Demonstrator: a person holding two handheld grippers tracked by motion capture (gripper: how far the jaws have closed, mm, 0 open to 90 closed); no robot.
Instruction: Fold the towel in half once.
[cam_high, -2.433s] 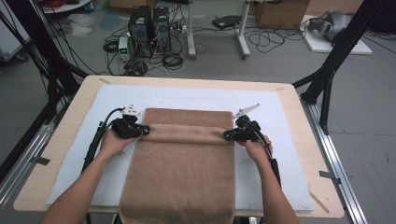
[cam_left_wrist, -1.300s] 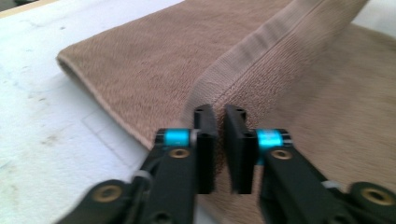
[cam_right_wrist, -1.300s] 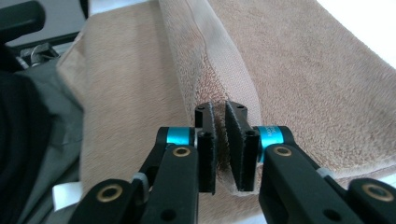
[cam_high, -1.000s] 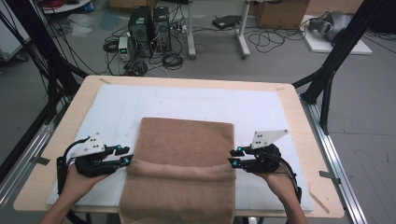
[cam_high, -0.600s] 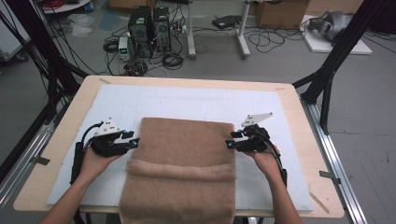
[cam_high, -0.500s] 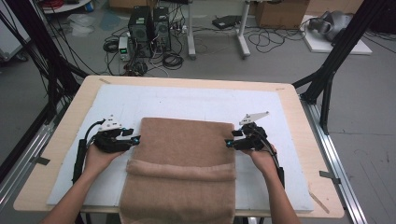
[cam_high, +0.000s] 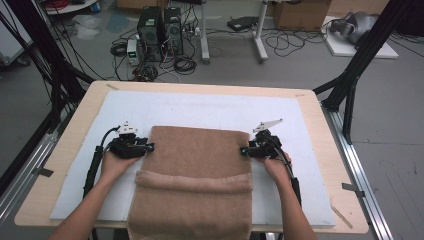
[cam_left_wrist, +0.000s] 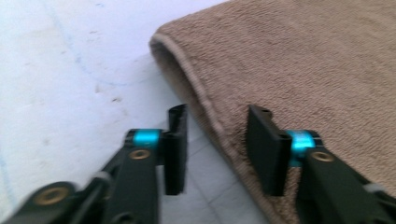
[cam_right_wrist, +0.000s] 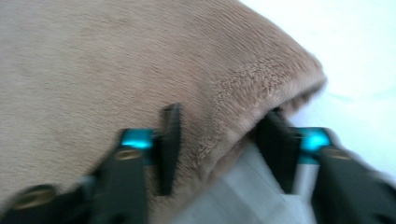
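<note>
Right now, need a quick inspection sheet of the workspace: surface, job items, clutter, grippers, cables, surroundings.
Surface: wooden table under a white mat.
Job's things: brown towel lies flat, a fold ridge across its near part, near end hanging over the table edge.
Clutter: nothing seen.
Grippers: left gripper at the towel's left edge, right gripper at its right edge. Both jaws have just been closing and straddle the edge; pads not seen pressing.
Cables: a black cable trails along each forearm.
Surroundings: computer boxes, floor wiring, black frame legs.
</note>
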